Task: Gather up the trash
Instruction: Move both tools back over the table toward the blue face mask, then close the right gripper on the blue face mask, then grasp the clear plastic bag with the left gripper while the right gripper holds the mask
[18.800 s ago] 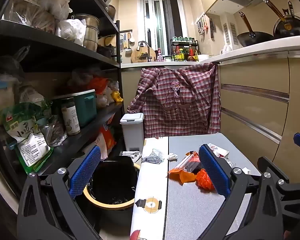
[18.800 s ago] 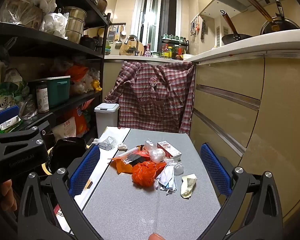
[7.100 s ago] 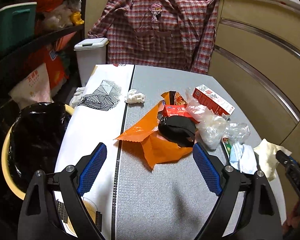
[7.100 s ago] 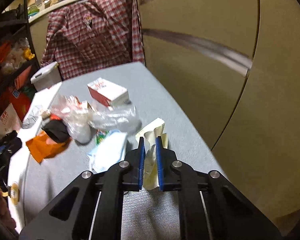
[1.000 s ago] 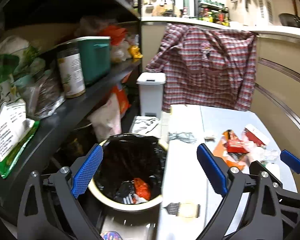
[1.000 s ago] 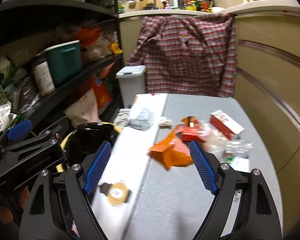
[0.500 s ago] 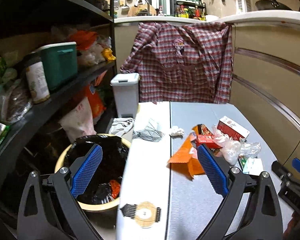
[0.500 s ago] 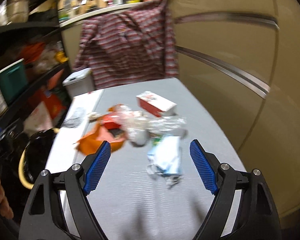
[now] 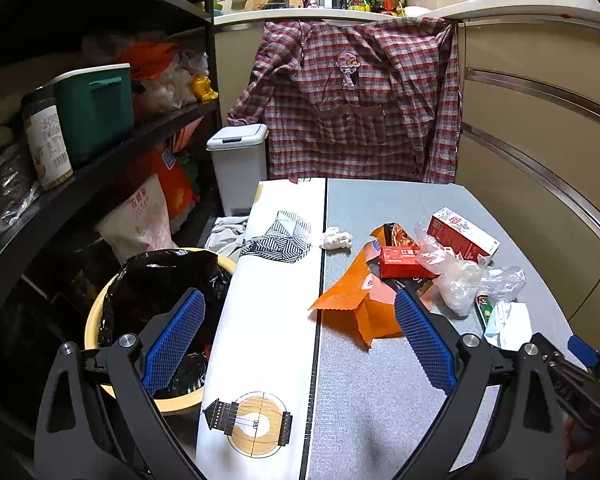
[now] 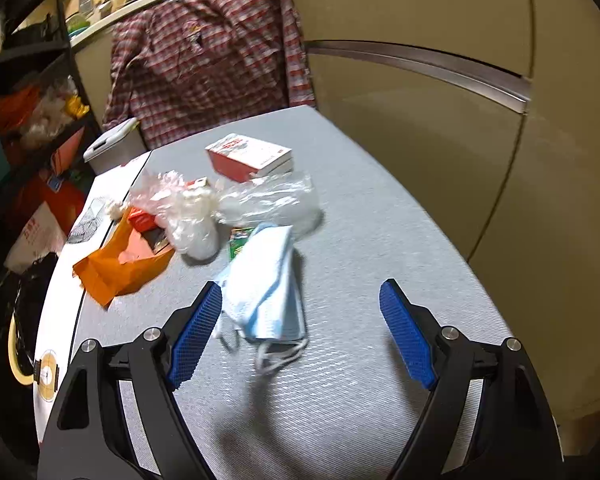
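Note:
Trash lies on the grey table point(image 9: 380, 392): an orange wrapper point(image 9: 356, 300), a red packet point(image 9: 404, 258), a red-and-white carton point(image 9: 462, 236), crumpled clear plastic point(image 9: 460, 280), a white paper wad point(image 9: 335, 238) and light-blue face masks point(image 10: 266, 280). A yellow bin with a black liner point(image 9: 148, 292) stands left of the table. My left gripper point(image 9: 296, 344) is open and empty above the table's left part. My right gripper point(image 10: 300, 332) is open and empty, low over the table, with the masks just ahead between its fingers, nearer the left pad point(image 10: 194, 336).
A white printed sheet point(image 9: 276, 304) covers the table's left strip. Black shelves point(image 9: 100, 160) full of bags and jars rise on the left. A small white bin point(image 9: 240, 168) and a plaid shirt point(image 9: 360, 100) stand behind the table. Beige cabinets point(image 10: 460, 120) close the right side.
Both grippers swung right from the bin toward the table and came lower. The right gripper rolled and now hangs over the face masks. Both stayed open.

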### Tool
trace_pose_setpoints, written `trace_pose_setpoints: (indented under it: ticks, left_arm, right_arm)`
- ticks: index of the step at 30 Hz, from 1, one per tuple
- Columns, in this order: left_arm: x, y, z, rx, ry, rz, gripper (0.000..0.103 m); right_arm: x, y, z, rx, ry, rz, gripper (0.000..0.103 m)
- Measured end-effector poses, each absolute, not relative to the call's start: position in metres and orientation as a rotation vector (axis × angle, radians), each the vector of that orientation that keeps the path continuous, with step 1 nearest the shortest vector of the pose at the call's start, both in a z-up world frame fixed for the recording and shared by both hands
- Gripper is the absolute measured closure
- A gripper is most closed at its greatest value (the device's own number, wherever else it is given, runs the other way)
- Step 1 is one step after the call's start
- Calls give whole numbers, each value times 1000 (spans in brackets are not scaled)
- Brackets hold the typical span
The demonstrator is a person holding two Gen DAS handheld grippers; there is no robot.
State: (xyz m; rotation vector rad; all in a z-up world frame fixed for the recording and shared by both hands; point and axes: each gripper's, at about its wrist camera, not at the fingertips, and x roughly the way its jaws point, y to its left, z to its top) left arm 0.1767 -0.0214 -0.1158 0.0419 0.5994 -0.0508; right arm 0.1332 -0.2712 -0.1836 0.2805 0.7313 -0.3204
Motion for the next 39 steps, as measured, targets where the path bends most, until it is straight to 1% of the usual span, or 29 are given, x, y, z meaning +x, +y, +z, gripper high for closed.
trace_pose_setpoints:
  ticks: [6, 7, 9, 10, 11, 13, 25, 33, 36, 39]
  left_arm:
    - [183, -20, -123, 56, 615, -44, 10]
    - [183, -20, -125, 58, 618, -41, 10]
    - [185, -19, -127, 57, 625, -39, 10]
    - [186, -18, -129, 54, 629, -38, 10]
    - [187, -18, -129, 50, 633, -39, 10]
    - [188, -18, -129, 39, 636, -44, 10]
    - [188, -48, -124, 21, 613, -141, 10]
    - [198, -84, -130, 62, 602, -277, 10]
    - [206, -110, -142, 135, 609, -334, 10]
    - [222, -136, -160, 189, 656, -386, 10]
  right_arm:
    - [147, -255, -191, 201, 740, -285, 24]
    - [149, -253, -193, 194, 747, -278, 28]
    - [153, -249, -198, 177, 771, -259, 50]
    - [154, -248, -200, 177, 787, -244, 75]
    - [155, -248, -202, 178, 805, -233, 91]
    - [151, -248, -200, 178, 804, -248, 98]
    - [116, -272, -136, 224, 648, -326, 99]
    - [122, -290, -139, 284, 665, -374, 99]
    - [124, -296, -143, 303, 671, -389, 99]
    - [126, -301, -147, 315, 676, -406, 99]
